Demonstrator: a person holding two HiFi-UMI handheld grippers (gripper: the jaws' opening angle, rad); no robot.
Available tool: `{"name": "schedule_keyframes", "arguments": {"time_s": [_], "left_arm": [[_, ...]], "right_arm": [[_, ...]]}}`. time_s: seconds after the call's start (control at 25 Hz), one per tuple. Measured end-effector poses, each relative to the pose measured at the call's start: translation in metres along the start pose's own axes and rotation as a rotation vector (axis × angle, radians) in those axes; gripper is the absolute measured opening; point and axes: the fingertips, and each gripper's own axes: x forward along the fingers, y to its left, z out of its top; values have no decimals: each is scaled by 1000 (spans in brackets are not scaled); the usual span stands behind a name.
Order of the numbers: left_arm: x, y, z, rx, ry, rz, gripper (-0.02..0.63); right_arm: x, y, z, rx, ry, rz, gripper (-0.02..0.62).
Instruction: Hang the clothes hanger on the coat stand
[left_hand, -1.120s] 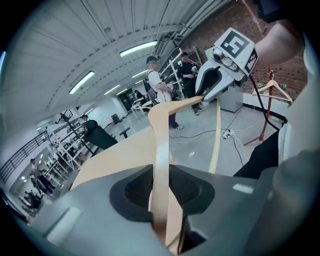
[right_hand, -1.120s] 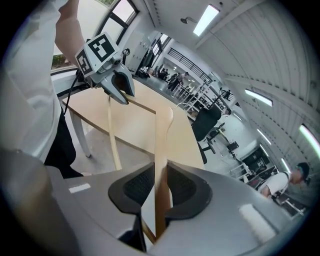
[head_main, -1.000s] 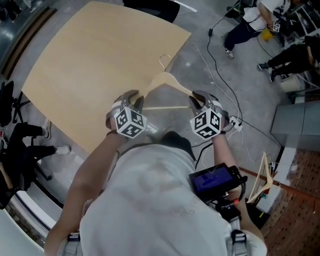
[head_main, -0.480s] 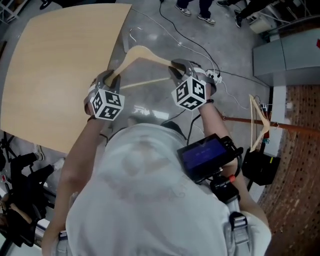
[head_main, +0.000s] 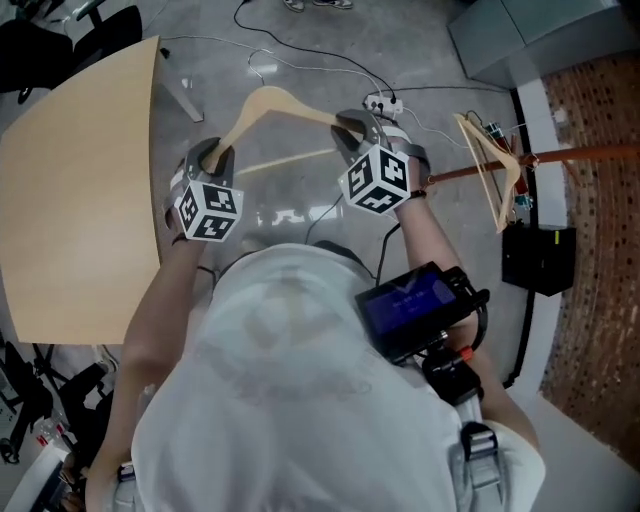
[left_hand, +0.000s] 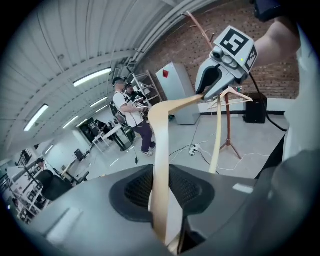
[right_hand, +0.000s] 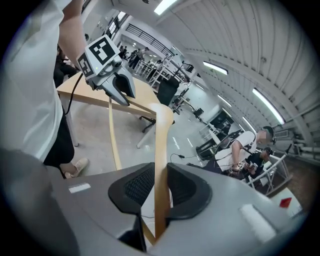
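A pale wooden clothes hanger (head_main: 272, 100) hangs in the air over the concrete floor, its wire hook (head_main: 262, 68) pointing away from me. My left gripper (head_main: 212, 156) is shut on its left arm end, and my right gripper (head_main: 350, 128) is shut on its right arm end. In the left gripper view the hanger arm (left_hand: 161, 150) runs up between the jaws toward the right gripper (left_hand: 214, 84). In the right gripper view the other arm (right_hand: 160, 165) sits clamped likewise. The brown coat stand (head_main: 560, 156) is at the right, carrying a second wooden hanger (head_main: 486, 168).
A light wooden table (head_main: 80, 200) is at my left. A black box (head_main: 540, 258) sits by the stand near a brick wall (head_main: 600, 250). Cables and a power strip (head_main: 380, 100) lie on the floor. A grey cabinet (head_main: 520, 30) stands at the back. People (left_hand: 131, 115) stand further off.
The hanger, held at both ends, has been carried off the table and to the right. The coat stand has come into fuller view. Both grips are unchanged.
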Motion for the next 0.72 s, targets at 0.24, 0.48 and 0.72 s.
{"name": "schedule_keyframes", "arguments": {"time_s": [0.24,0.48,0.72], "left_arm": [[27,-73,67,93,-63,-92,95],[42,-147,131,178,-107,-167,95],[56,-220,180,247,-147,-226,95]], "right_arm": [[-55,-10,-91,99,76,-70,94],[-110,-14,-176,190,133,-121,94],[-158,-9,-252,259,179,-182,94]]}}
